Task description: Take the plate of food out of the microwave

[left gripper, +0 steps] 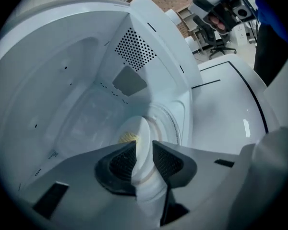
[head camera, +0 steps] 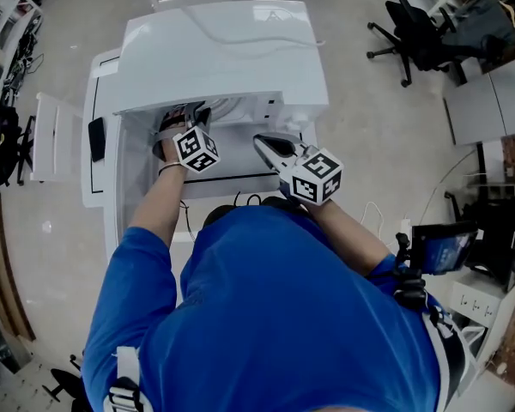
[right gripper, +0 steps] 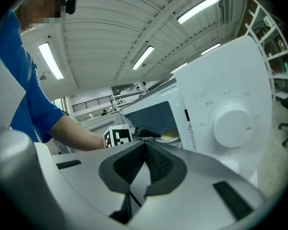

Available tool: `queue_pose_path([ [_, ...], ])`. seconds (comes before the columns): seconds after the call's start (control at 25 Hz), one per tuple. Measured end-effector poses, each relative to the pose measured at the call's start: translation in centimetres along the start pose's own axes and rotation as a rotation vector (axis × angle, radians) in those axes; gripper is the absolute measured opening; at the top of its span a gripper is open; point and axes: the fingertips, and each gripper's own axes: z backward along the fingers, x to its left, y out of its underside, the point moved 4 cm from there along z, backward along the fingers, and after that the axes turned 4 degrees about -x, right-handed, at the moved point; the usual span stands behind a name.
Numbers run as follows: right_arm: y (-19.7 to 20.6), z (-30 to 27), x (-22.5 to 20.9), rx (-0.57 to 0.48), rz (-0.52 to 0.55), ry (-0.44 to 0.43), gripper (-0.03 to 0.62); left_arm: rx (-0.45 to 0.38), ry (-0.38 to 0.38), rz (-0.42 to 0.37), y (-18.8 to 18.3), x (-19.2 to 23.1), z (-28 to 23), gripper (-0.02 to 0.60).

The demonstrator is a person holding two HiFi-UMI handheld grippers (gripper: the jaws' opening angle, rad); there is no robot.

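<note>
The white microwave (head camera: 223,50) stands with its door (head camera: 101,174) swung open to the left. My left gripper (left gripper: 143,145) reaches into the cavity and is shut on the rim of a white plate (left gripper: 137,133) that carries yellow food (left gripper: 127,137). In the head view the left gripper (head camera: 189,123) is at the cavity's mouth, and the plate is mostly hidden there. My right gripper (head camera: 261,142) hangs shut and empty in front of the opening, right of the left one. From the right gripper (right gripper: 145,145) view, the plate (right gripper: 169,137) shows inside the cavity.
The microwave's control panel with a round knob (right gripper: 233,123) is right of the cavity. A glass turntable (left gripper: 93,119) lies on the cavity floor. Office chairs (head camera: 412,33) and desks stand on the floor at the right; a white chair (head camera: 47,136) stands at the left.
</note>
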Motion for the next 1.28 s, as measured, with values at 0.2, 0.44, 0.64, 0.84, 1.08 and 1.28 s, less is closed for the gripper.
queue_pose_path([
  [0.2, -0.2, 0.4, -0.4, -0.005, -0.004, 0.02, 0.002, 0.017, 0.015, -0.107, 0.1, -0.1, -0.6, 0.097],
  [0.44, -0.3, 0.5, -0.5, -0.007, -0.007, 0.025, 0.002, 0.011, 0.027, -0.167, -0.1, -0.5, -1.1, 0.069],
  [0.64, -0.2, 0.6, -0.6, -0.005, -0.007, 0.027, 0.002, 0.012, 0.035, -0.157, 0.1, -0.7, -1.1, 0.035],
  [0.84, 0.2, 0.3, -0.7, 0.011, -0.015, 0.021, 0.002, 0.01, 0.034, -0.134, 0.0, -0.9, -0.3, 0.035],
  [1.08, 0.9, 0.0, -0.3, 0.027, -0.025, -0.001, 0.002, 0.005, 0.027, -0.111, -0.3, -1.4, 1.3, 0.034],
  [1.28, 1.4, -0.1, -0.1, 0.037, -0.031, -0.017, 0.002, 0.006, 0.035, -0.1, -0.5, -2.7, 2.7, 0.035],
])
